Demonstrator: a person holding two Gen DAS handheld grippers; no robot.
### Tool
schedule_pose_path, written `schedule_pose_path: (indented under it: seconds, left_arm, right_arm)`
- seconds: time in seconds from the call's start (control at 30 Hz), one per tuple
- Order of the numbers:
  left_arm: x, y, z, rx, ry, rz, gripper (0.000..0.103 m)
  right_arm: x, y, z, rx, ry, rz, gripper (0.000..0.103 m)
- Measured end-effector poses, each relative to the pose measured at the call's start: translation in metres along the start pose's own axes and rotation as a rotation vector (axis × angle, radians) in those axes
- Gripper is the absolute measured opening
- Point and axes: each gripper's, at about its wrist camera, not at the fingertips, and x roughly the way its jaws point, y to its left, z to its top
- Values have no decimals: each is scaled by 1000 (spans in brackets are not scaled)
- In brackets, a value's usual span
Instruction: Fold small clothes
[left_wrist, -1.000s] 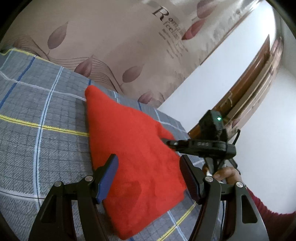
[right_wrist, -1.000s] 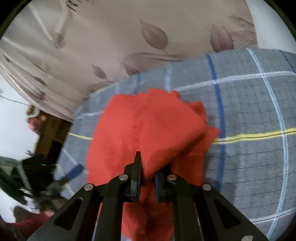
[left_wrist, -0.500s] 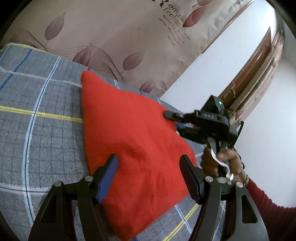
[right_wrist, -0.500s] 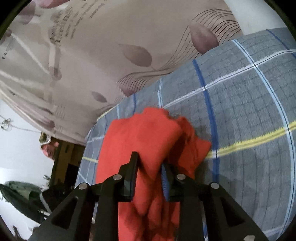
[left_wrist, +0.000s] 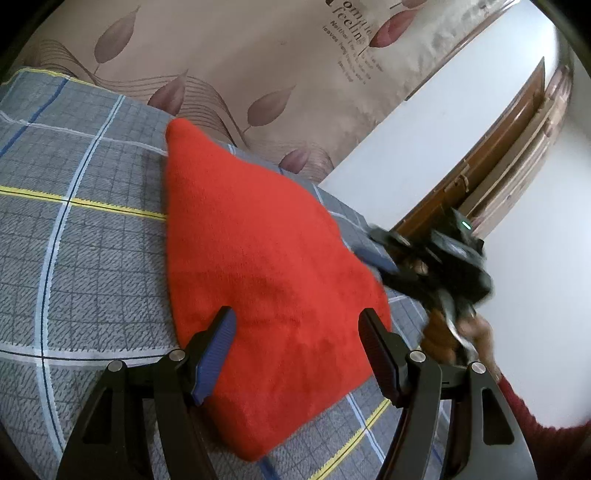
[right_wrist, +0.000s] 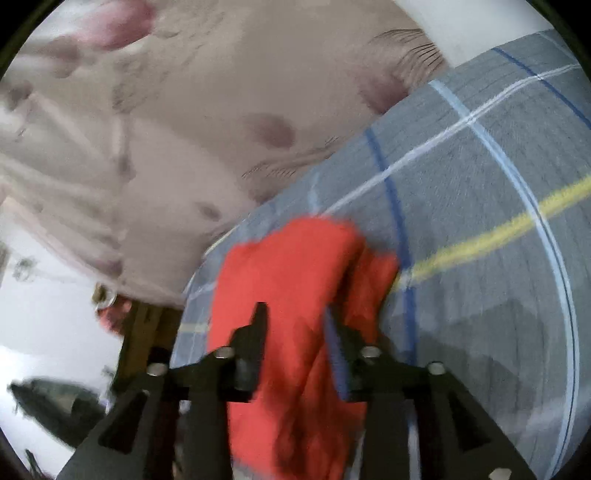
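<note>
A red fleece garment (left_wrist: 258, 266) lies folded into a rough triangle on the grey checked bedspread (left_wrist: 74, 229). My left gripper (left_wrist: 297, 332) hovers open over its near part, with blue pads on either side and nothing pinched. In the left wrist view my right gripper (left_wrist: 380, 254) sits blurred at the cloth's right edge, held by a hand (left_wrist: 472, 332). In the right wrist view the red garment (right_wrist: 295, 280) lies beyond and between the right gripper (right_wrist: 295, 325), whose jaws are opening; the pads stand apart from the cloth.
A beige curtain with leaf prints (left_wrist: 258, 66) hangs behind the bed. A white wall and a wooden door frame (left_wrist: 498, 147) stand to the right. The bedspread (right_wrist: 498, 221) stretches on to the right of the garment in the right wrist view.
The right gripper was shut on a fold of the red cloth; its jaws have spread and let it go, and it has drawn back sideways. The cloth now lies flatter. The left gripper kept still.
</note>
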Motion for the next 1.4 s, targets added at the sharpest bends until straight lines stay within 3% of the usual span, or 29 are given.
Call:
schedule_pose_path:
  seconds: [0.13, 0.17, 0.23, 0.27, 0.57, 0.77, 0.83, 0.97, 1.0, 1.17, 1.27, 1.37, 1.4]
  left_arm:
    - [-2, -3, -1, 11, -9, 4, 69]
    - [-2, -4, -1, 11, -11, 6, 69]
    - [-4, -6, -3, 16, -7, 13, 69]
    - [-6, -7, -3, 20, -6, 19, 69]
    - [-25, -3, -10, 32, 16, 49, 69]
    - [-18, -20, -12, 103, 15, 49, 69]
    - [-9, -24, -15, 119, 51, 38, 69]
    - [-4, -25, -16, 117, 72, 19, 69]
    - [-4, -23, -17, 112, 75, 16, 69]
    - [-2, -18, -19, 85, 98, 0, 69]
    - [-1, -18, -21, 85, 108, 0, 69]
    - [0, -17, -22, 76, 114, -6, 69]
    - [0, -16, -22, 72, 114, -8, 69]
  right_arm:
    - [-5, 17, -42, -49, 50, 28, 43]
    - [0, 20, -53, -73, 78, 12, 39]
    - [11, 22, -66, -103, 124, -52, 9]
    - [14, 19, -74, -92, 138, -56, 8]
    - [-3, -16, -91, 53, 122, 25, 6]
    - [0, -11, -85, 38, 143, 21, 9]
    - [-9, -7, -75, 36, 92, 21, 13]
    - [-18, 0, -51, 12, 39, 68, 37]
    - [-13, 0, -45, 9, 44, 82, 38]
    - [19, -7, -25, 64, 84, 94, 38]
    - [34, -9, -29, 97, 124, 155, 37]
    - [37, -10, -31, 104, 104, 118, 12]
    - [32, -9, -29, 97, 66, 95, 11]
